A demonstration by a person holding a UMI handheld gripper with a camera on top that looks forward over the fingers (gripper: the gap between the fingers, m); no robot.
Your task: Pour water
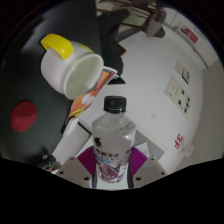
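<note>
A clear plastic water bottle [112, 135] with a black cap and a printed label stands between my fingers, and both pink pads [88, 158] press on its sides. My gripper [111, 165] is shut on it and holds it tilted toward a white mug [76, 70] with a yellow handle, which lies just beyond the bottle's cap with its mouth facing the bottle. No water shows leaving the bottle, and the cap is on.
The white table top [160, 120] spreads beyond and beside the bottle. A red round thing [22, 117] sits on a dark surface beside the mug. A white socket plate [179, 92] and a wall lie further off.
</note>
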